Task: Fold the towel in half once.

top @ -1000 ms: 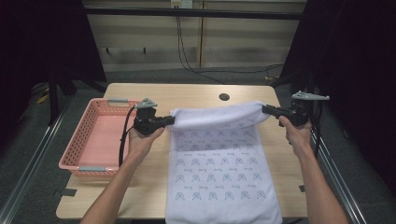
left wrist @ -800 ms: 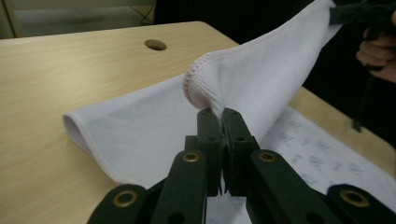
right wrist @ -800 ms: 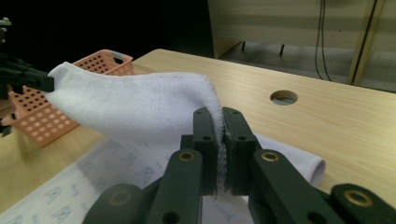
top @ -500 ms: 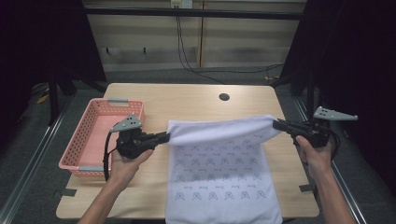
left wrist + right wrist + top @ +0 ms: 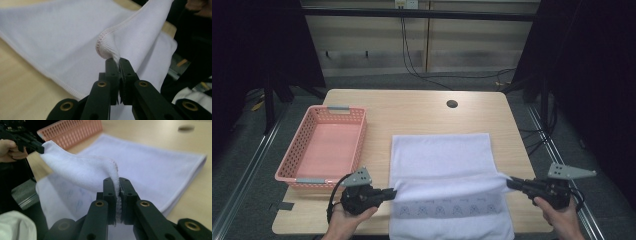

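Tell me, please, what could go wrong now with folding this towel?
1. Each gripper, left gripper and right gripper, pinches only a thin corner of the towel; a corner may slip out.
2. The near part hangs over the table edge, so the towel may slide off or the fold may land crooked.

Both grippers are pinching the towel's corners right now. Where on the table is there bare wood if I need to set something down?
Bare wood runs across the far strip of the table beyond the towel, up to the small dark hole. A narrower strip lies between the towel's right edge and the table's right edge. The left side is crowded by the pink basket.
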Demonstrator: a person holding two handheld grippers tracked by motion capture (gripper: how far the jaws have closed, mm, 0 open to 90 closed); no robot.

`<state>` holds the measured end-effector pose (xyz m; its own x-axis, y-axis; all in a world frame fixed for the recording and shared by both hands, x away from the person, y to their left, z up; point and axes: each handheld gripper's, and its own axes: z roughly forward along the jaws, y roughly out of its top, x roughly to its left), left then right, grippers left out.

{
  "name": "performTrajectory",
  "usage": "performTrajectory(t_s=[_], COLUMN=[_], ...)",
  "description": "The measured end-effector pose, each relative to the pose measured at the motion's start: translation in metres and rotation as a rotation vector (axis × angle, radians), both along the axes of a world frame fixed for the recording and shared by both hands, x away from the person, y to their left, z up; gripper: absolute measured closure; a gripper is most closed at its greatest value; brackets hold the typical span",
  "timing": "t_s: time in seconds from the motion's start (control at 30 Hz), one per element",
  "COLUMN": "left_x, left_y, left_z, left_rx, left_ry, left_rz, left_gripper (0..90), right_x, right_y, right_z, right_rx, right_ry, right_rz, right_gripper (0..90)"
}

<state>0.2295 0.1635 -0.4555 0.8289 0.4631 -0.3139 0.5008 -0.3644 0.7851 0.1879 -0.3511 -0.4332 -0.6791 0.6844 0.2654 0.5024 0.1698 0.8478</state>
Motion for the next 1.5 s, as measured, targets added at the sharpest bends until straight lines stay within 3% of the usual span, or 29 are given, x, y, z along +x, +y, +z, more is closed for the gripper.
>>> performTrajectory(t_s=[0.1, 0.27, 0.33, 0.4, 0.47, 0.53, 0.6, 0.67, 0.73, 0.8, 0.87, 0.97, 1.03, 1.17, 1.2, 1.3, 1.33, 1.37, 1.4, 1.43, 1.5], left_x=[-0.005, -0.021, -0.028, -0.035, -0.041, -0.045, -0.048, -0.048, -0.045, -0.035, -0.02, 0.008, 0.029, 0.063, 0.068, 0.083, 0.087, 0.091, 0.091, 0.09, 0.084], left_y=[0.001, 0.002, -0.002, -0.003, -0.004, -0.002, 0.001, 0.007, 0.012, 0.015, 0.012, -0.001, -0.012, -0.033, -0.037, -0.042, -0.04, -0.038, -0.038, -0.039, -0.037], left_z=[-0.012, -0.021, -0.023, -0.024, -0.022, -0.022, -0.02, -0.017, -0.015, -0.015, -0.016, -0.016, -0.02, -0.028, -0.029, -0.032, -0.033, -0.036, -0.039, -0.043, -0.044], left_rx=[0.021, 0.028, 0.063, 0.06, 0.085, 0.059, 0.06, 0.014, -0.002, -0.005, -0.027, -0.019, 0.006, 0.08, 0.095, 0.121, 0.124, 0.12, 0.144, 0.18, 0.176], left_ry=[0.031, 0.055, 0.066, 0.068, 0.073, 0.089, 0.081, 0.105, 0.085, 0.089, 0.08, 0.064, 0.081, 0.067, 0.037, 0.021, 0.021, 0.053, 0.07, 0.066, 0.037], left_rz=[-0.013, -0.053, -0.105, -0.129, -0.168, -0.195, -0.204, -0.205, -0.165, -0.102, -0.068, -0.034, -0.02, 0.01, 0.036, 0.064, 0.084, 0.1, 0.104, 0.089, 0.085], left_gripper=[87.1, 86.6, 85.1, 82.3, 80.1, 77.9, 76.3, 73.1, 70.7, 64.7, 65.8, 64.6, 64.0, 62.8, 63.7, 65.0, 65.1, 66.3, 66.5, 66.9, 67.5], right_x=[-0.013, -0.032, -0.04, -0.046, -0.051, -0.055, -0.059, -0.06, -0.057, -0.05, -0.037, -0.011, 0.01, 0.053, 0.062, 0.087, 0.094, 0.099, 0.103, 0.105, 0.103], right_y=[0.004, 0.006, 0.003, 0.001, -0.002, -0.005, -0.006, -0.007, -0.006, -0.004, 0.0, 0.008, 0.017, 0.035, 0.038, 0.046, 0.048, 0.051, 0.052, 0.053, 0.055], right_z=[-0.015, -0.019, -0.02, -0.023, -0.028, -0.026, -0.022, -0.021, -0.02, -0.021, -0.026, -0.033, -0.037, -0.043, -0.044, -0.045, -0.046, -0.047, -0.05, -0.054, -0.063], right_rx=[-0.051, -0.108, -0.107, -0.101, -0.118, -0.116, -0.117, -0.107, -0.097, -0.097, -0.097, -0.108, -0.129, -0.19, -0.193, -0.203, -0.208, -0.242, -0.27, -0.26, -0.298], right_ry=[0.046, 0.059, 0.059, 0.083, 0.105, 0.108, 0.108, 0.098, 0.085, 0.074, 0.075, 0.114, 0.138, 0.146, 0.155, 0.136, 0.138, 0.139, 0.135, 0.157, 0.181], right_rz=[0.037, 0.085, 0.116, 0.138, 0.153, 0.171, 0.192, 0.181, 0.16, 0.107, 0.074, 0.076, 0.085, 0.081, 0.074, 0.05, 0.047, 0.033, 0.015, 0.019, 0.035], right_gripper=[84.6, 83.5, 81.8, 76.4, 71.9, 71.2, 68.9, 68.4, 65.8, 64.7, 63.9, 65.1, 64.0, 60.1, 60.1, 60.6, 60.9, 61.0, 60.7, 60.8, 60.2])
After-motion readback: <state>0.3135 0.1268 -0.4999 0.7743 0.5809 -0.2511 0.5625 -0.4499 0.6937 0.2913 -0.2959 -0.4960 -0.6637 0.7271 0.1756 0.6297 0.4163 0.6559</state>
